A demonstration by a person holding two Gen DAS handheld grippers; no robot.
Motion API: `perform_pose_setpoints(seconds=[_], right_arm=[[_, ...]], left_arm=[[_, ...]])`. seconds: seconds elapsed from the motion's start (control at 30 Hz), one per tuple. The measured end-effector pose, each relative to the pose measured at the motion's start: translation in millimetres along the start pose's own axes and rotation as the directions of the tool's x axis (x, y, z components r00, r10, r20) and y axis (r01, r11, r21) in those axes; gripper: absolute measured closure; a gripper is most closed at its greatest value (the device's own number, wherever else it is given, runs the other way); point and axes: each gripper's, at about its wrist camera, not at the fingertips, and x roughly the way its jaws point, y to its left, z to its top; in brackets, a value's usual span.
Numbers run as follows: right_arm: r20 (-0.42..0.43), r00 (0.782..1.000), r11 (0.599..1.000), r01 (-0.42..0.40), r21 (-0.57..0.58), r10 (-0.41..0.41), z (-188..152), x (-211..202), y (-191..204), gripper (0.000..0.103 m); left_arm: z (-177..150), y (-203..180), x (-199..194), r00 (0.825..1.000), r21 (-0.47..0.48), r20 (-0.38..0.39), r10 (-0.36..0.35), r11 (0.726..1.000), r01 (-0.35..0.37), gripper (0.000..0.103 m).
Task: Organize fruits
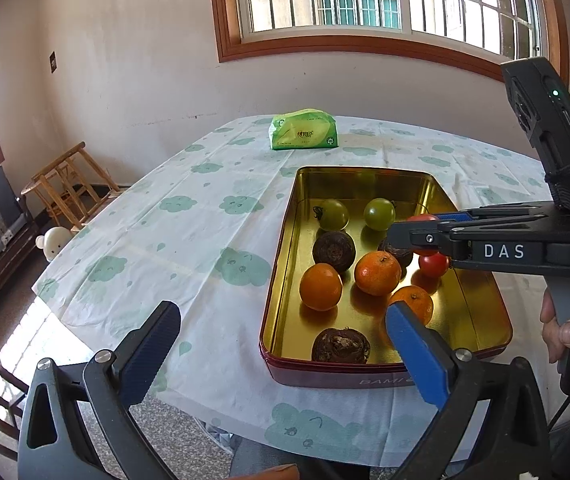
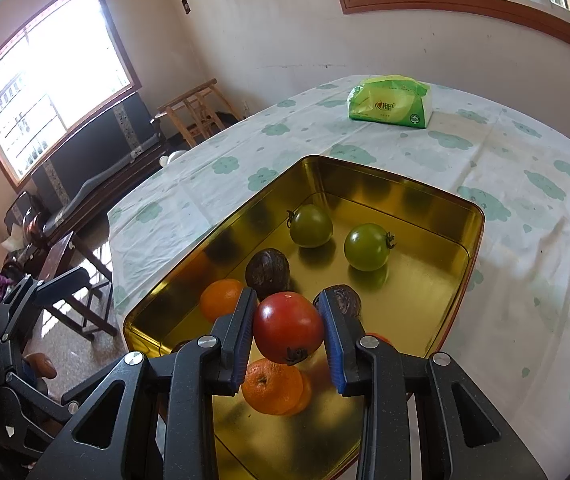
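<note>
Red tomato (image 2: 288,328) clamped in right gripper (image 2: 289,334), above the tin (image 2: 437,196).
Green tomatoes (image 2: 311,226) lie at twelve o'clock; left gripper (image 1: 281,344) gapes empty.

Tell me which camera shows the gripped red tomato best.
The right wrist view: the red tomato sits unobstructed between the right gripper fingers, stem end down, above the gold tin. In the left wrist view only slivers of it show behind the right gripper.
</note>
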Motion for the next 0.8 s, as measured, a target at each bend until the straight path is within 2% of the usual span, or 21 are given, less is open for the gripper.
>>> perform_pose_setpoints(seconds=[0.23,0.43,0.5,0.63,0.8], right_arm=[[0.035,0.999,1.0,-0.007,-0.008,0.007,6.7,-8.4,4.7,0.069],[0.09,0.996,0.999,0.023,-0.03,-0.02,4.7,-34.1,13.5,0.062],[0.124,0.992,0.999,0.039,-0.038,-0.034,1.3,-48.0,18.3,0.052],[0.206,0.975,0.993,0.098,-0.06,-0.084,-9.0,-82.2,30.4,0.039],[0.318,0.935,0.98,0.187,-0.064,-0.157,-25.6,-127.4,45.9,0.022]], left_arm=[[2.3,-1.2,-10.5,1.0,-0.006,0.014,0.015,1.0,-0.015,0.001],[5.8,-3.5,-27.2,0.999,0.001,0.03,0.023,1.0,-0.023,0.001],[7.2,-3.4,-35.4,0.999,-0.001,0.041,0.026,1.0,-0.026,0.001],[12.0,-4.8,-55.1,0.995,-0.007,0.087,0.056,0.998,-0.056,0.001],[20.3,-2.8,-86.3,0.985,-0.047,0.162,0.056,0.998,-0.049,0.001]])
